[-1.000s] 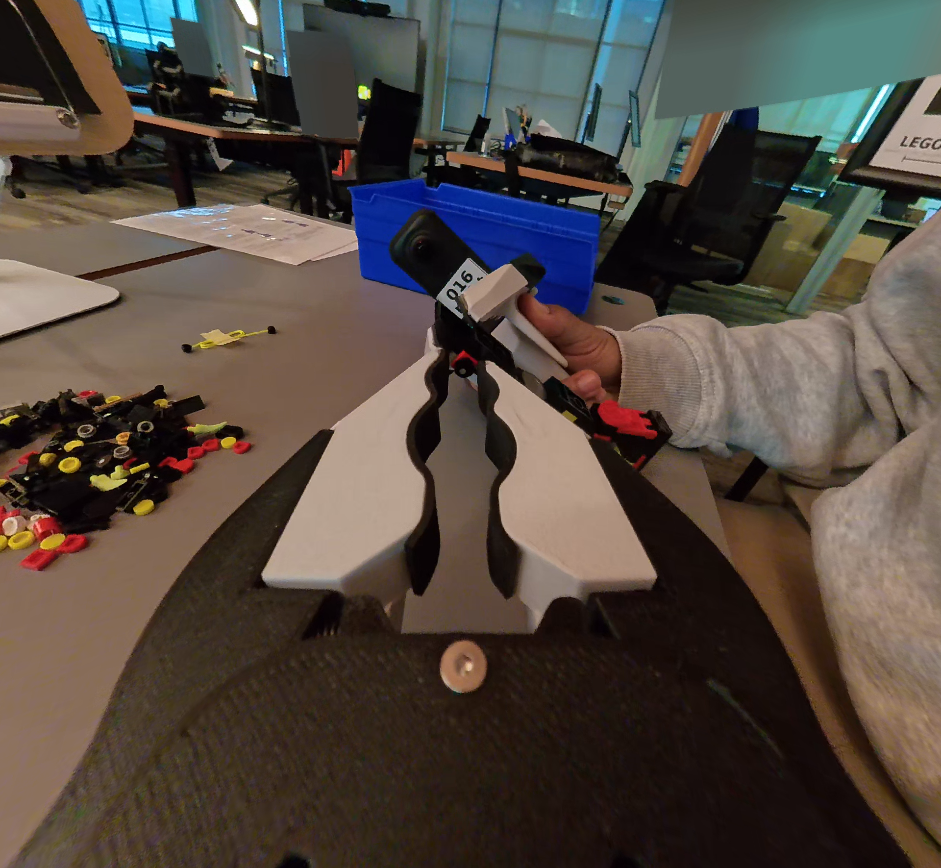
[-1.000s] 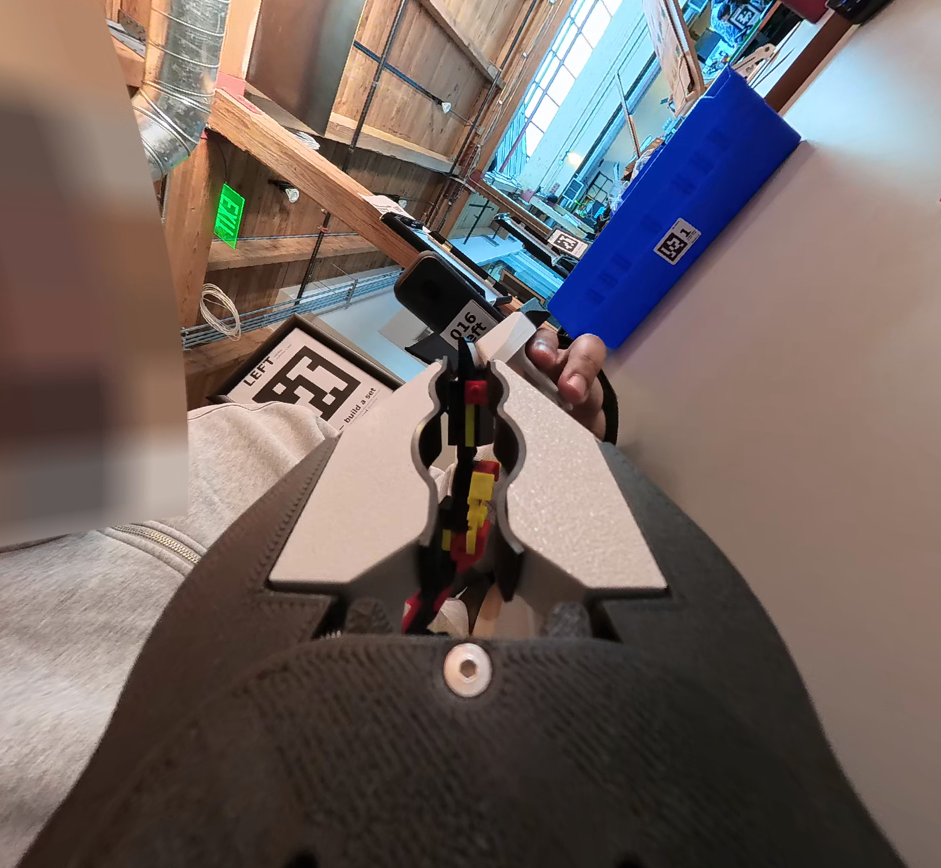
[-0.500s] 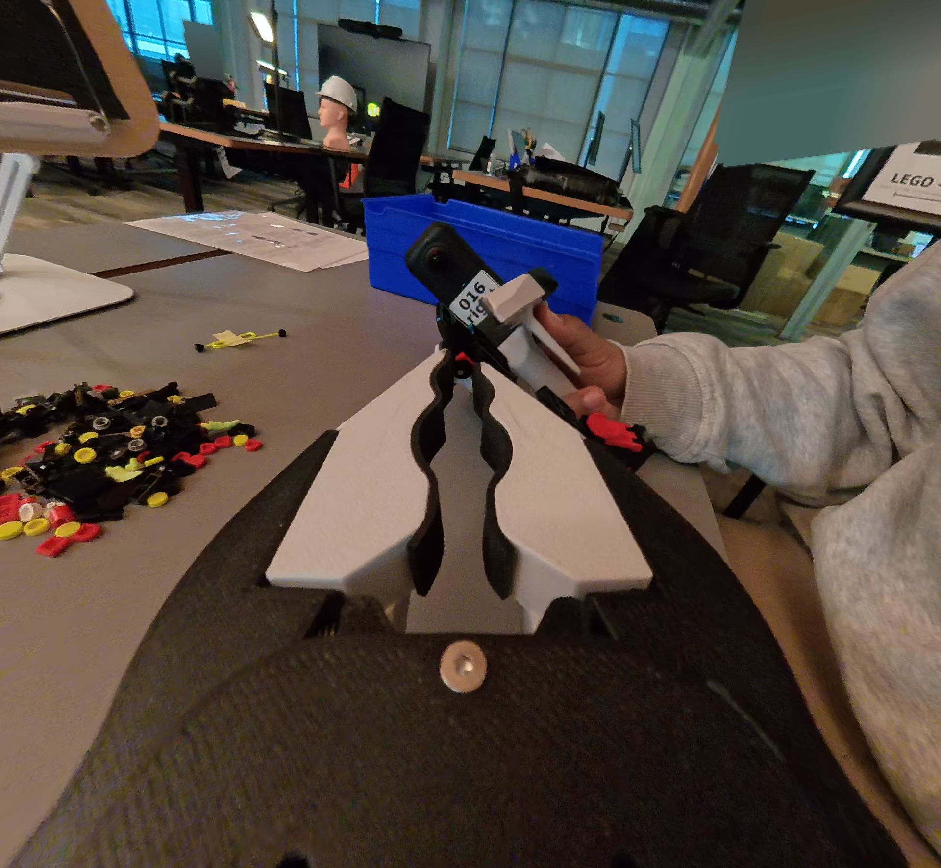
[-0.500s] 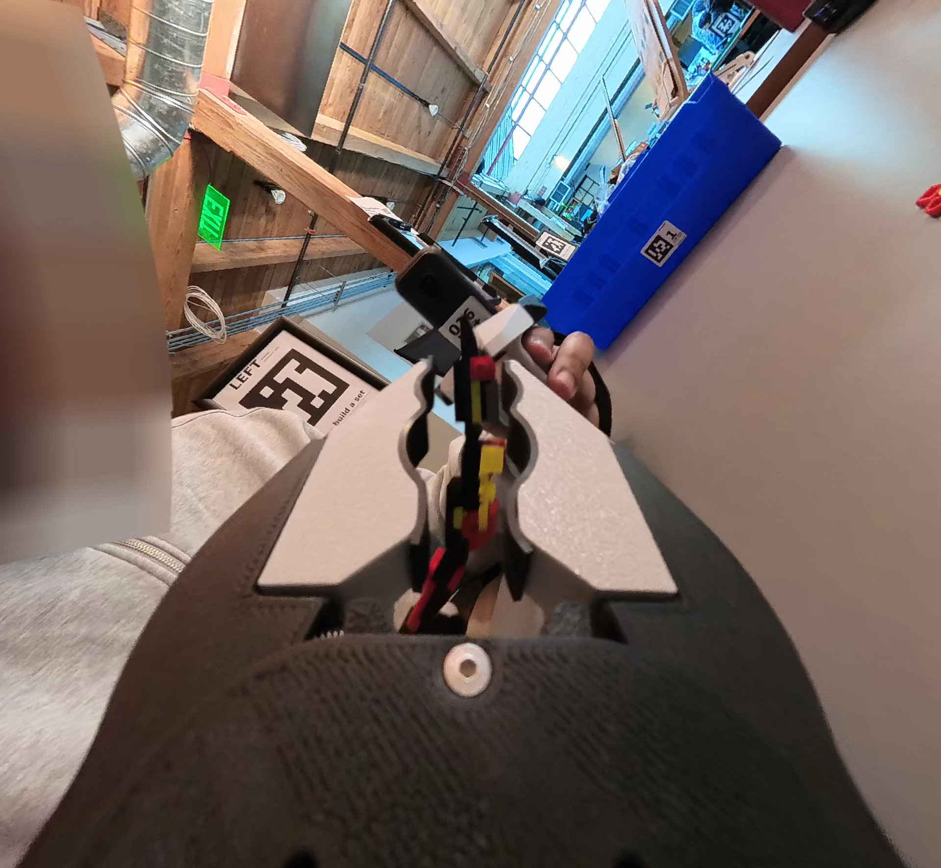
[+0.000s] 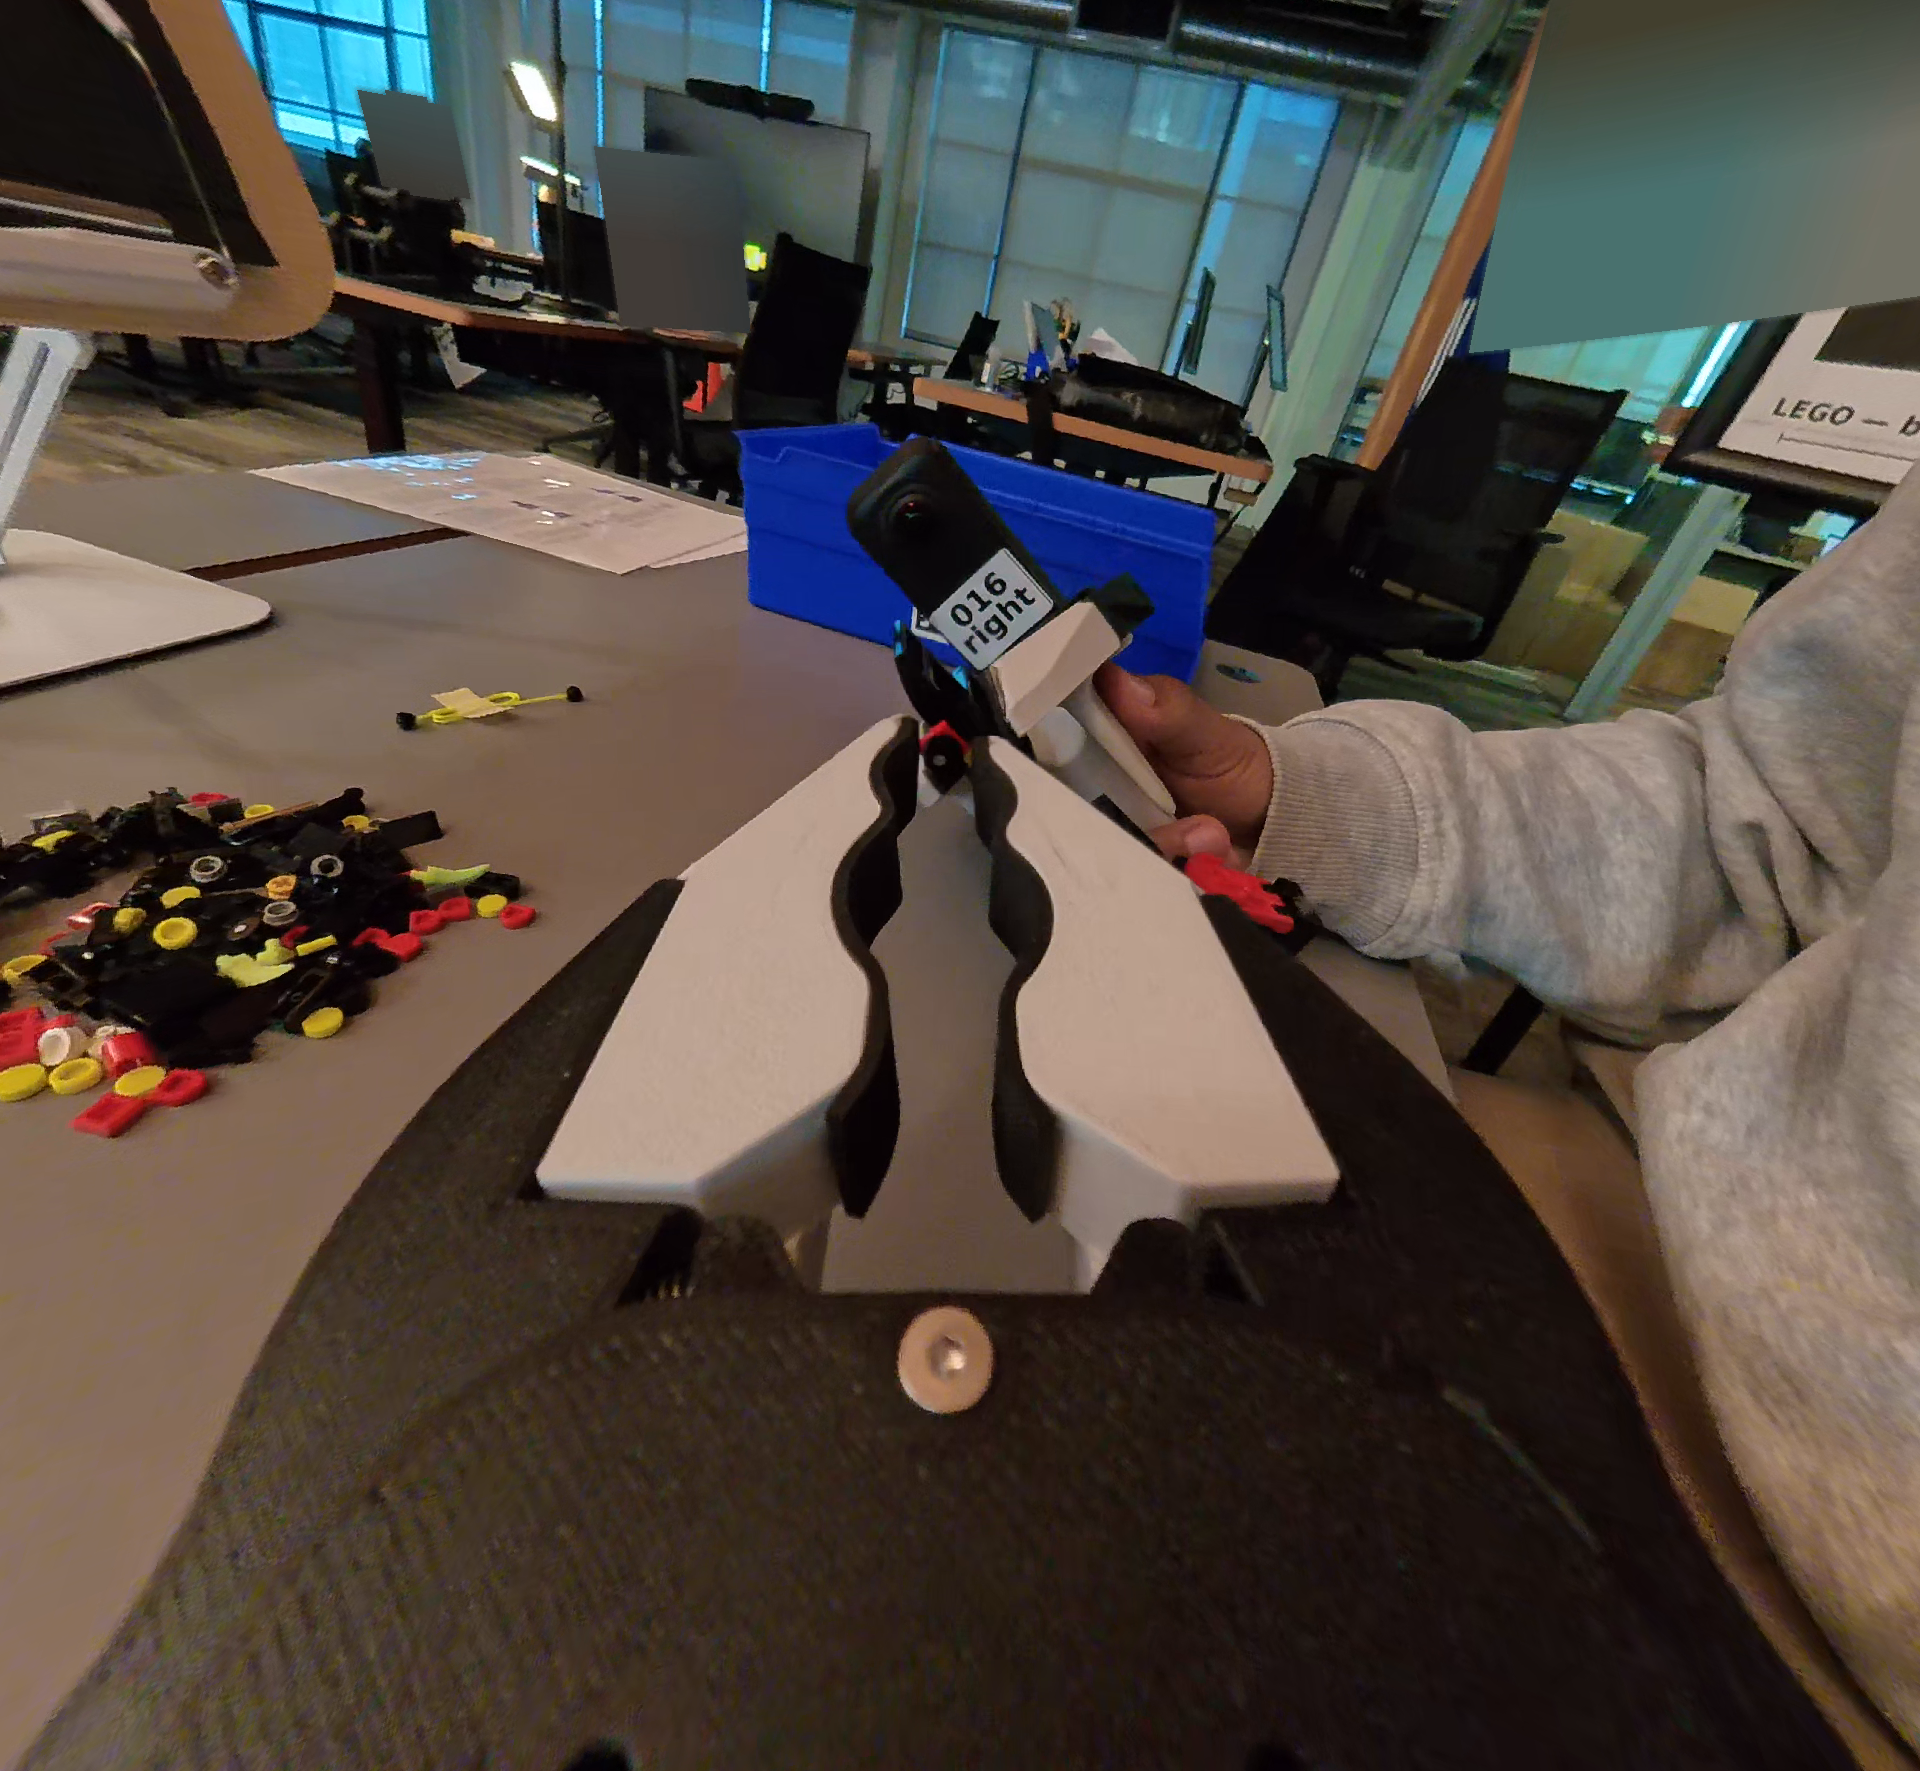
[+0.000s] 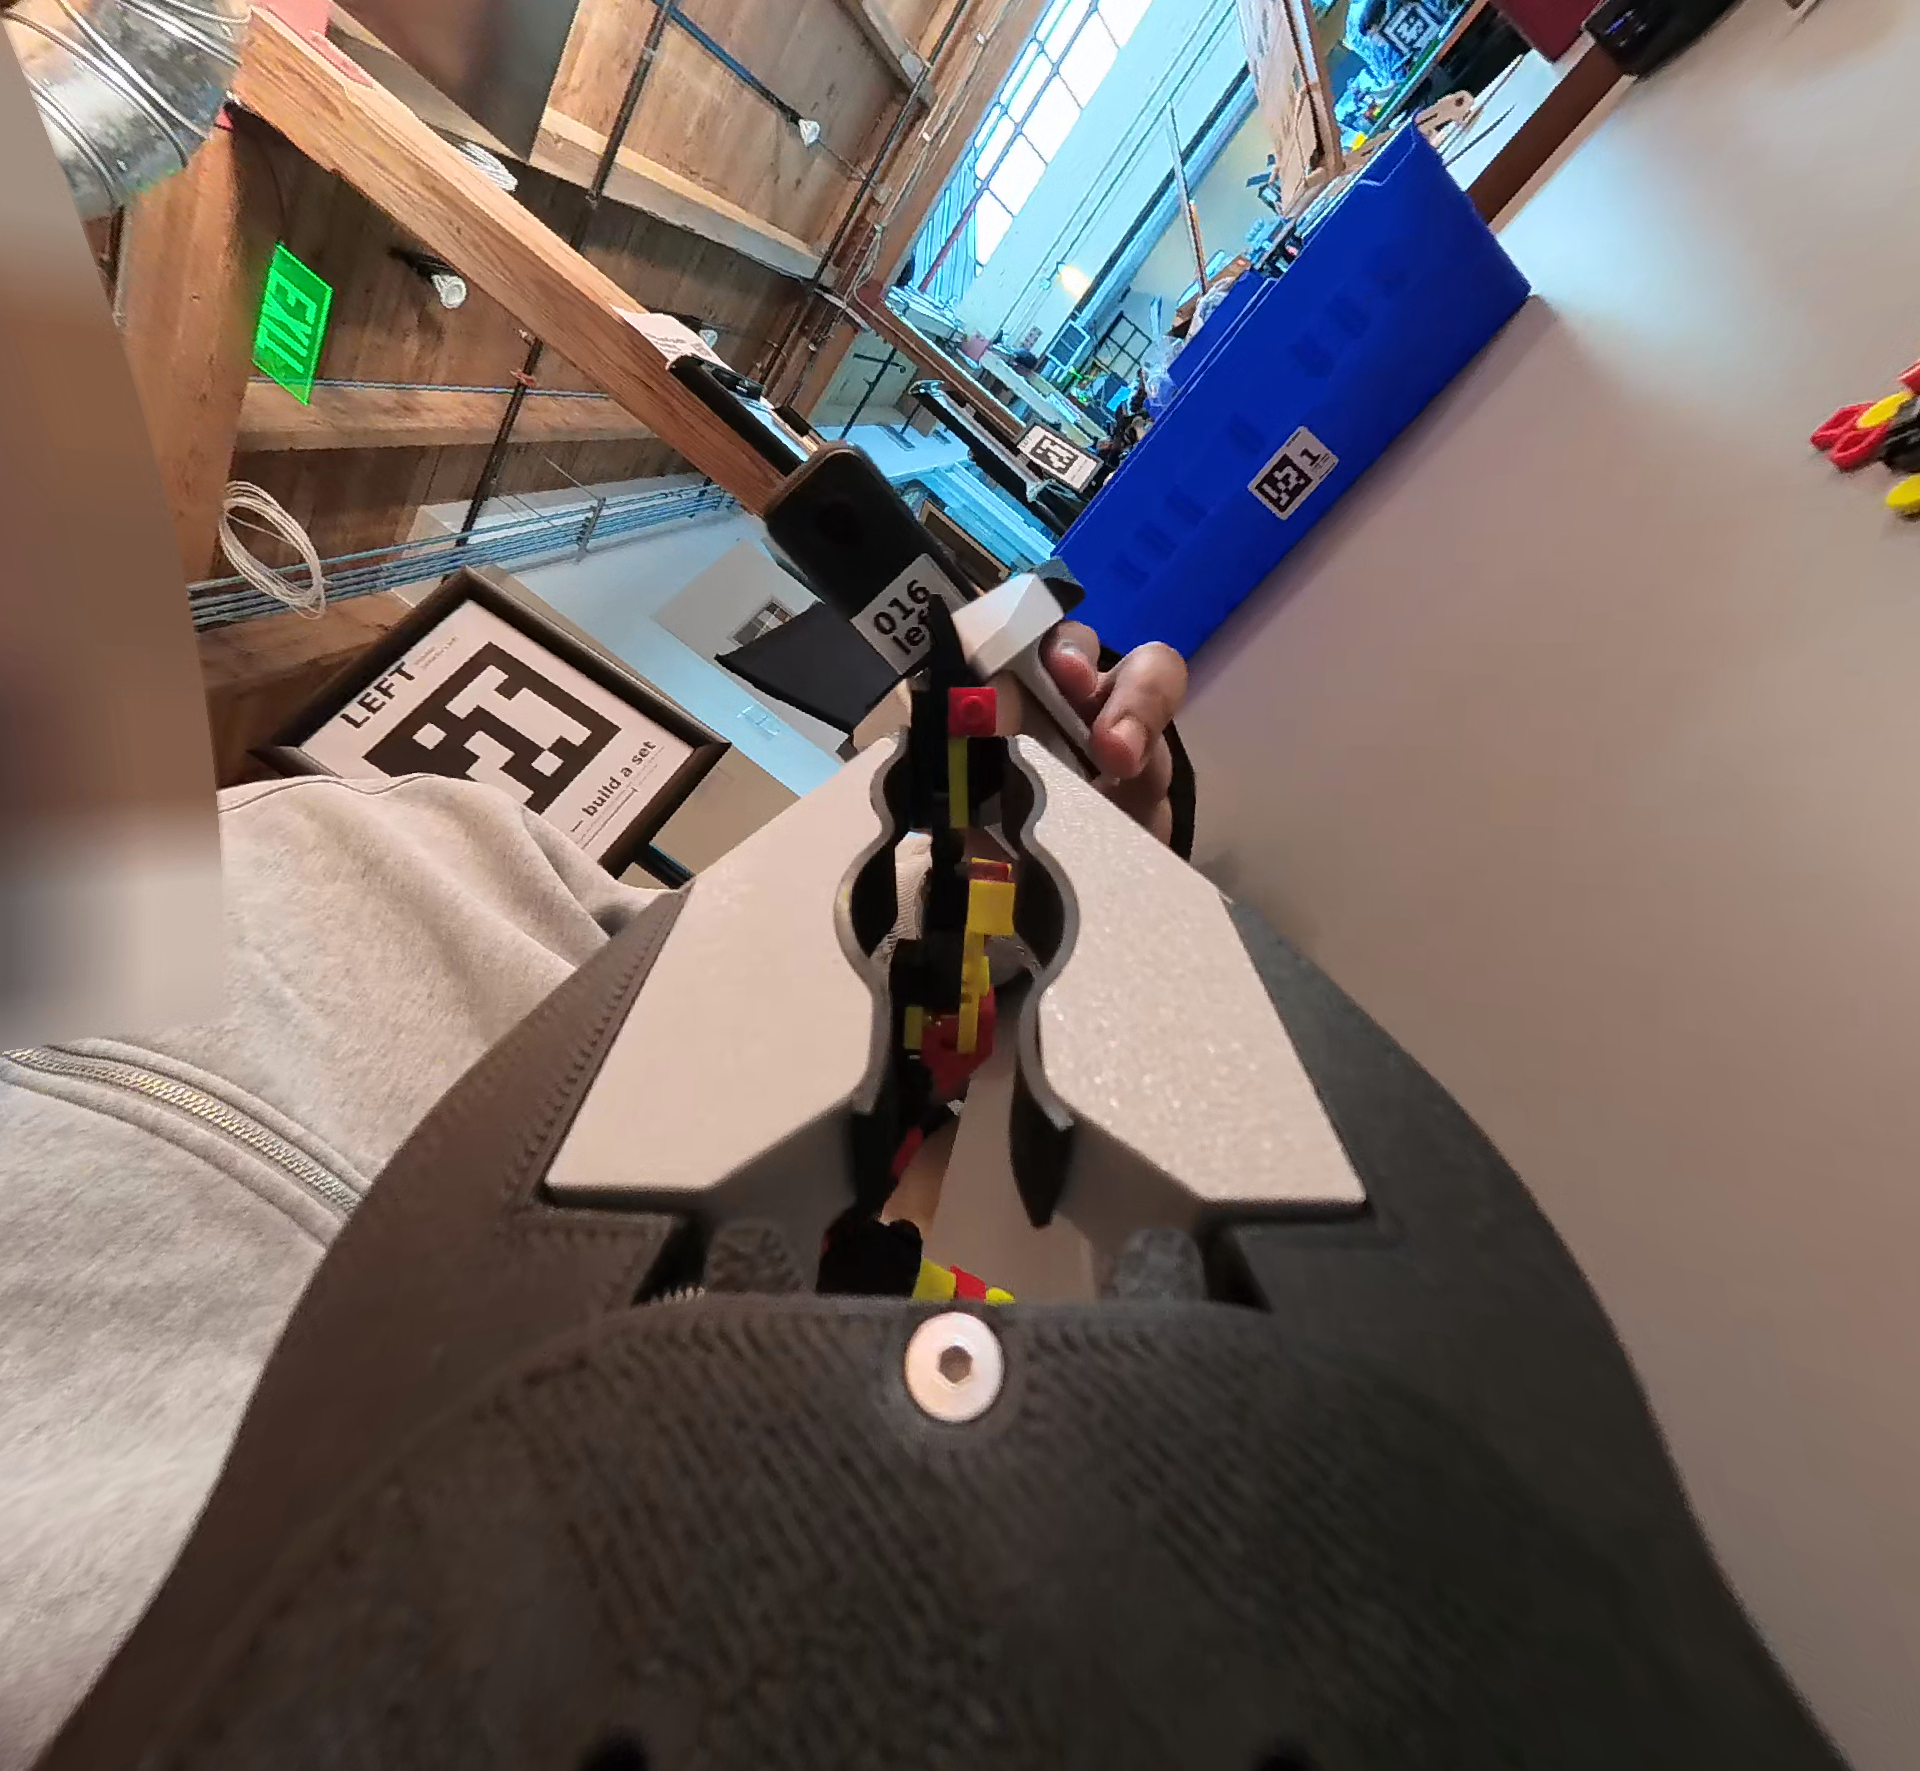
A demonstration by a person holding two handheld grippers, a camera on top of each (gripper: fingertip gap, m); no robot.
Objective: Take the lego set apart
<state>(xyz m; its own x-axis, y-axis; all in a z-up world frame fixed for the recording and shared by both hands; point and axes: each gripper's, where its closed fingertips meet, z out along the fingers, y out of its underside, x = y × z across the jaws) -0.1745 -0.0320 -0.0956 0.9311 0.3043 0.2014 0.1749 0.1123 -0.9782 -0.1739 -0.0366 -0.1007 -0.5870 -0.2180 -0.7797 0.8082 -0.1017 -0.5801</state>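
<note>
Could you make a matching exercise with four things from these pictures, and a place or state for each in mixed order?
Things:
1. lego set
2. pile of loose pieces
3. blue bin
4. sheets of paper

Places or states:
A. at the far edge of the table
B. lying flat, left of the bin
C. spread on the table, left of the left gripper
D. clamped between the fingers of the right gripper

Pairs: 1-D, 2-C, 3-A, 4-B

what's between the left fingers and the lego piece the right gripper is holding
Nothing visible. The left gripper already has its fingers pinched on a small red part at the end of the lego piece, which the right gripper clamps along its length. The loose brick pile lies off to the side on the table.
</note>
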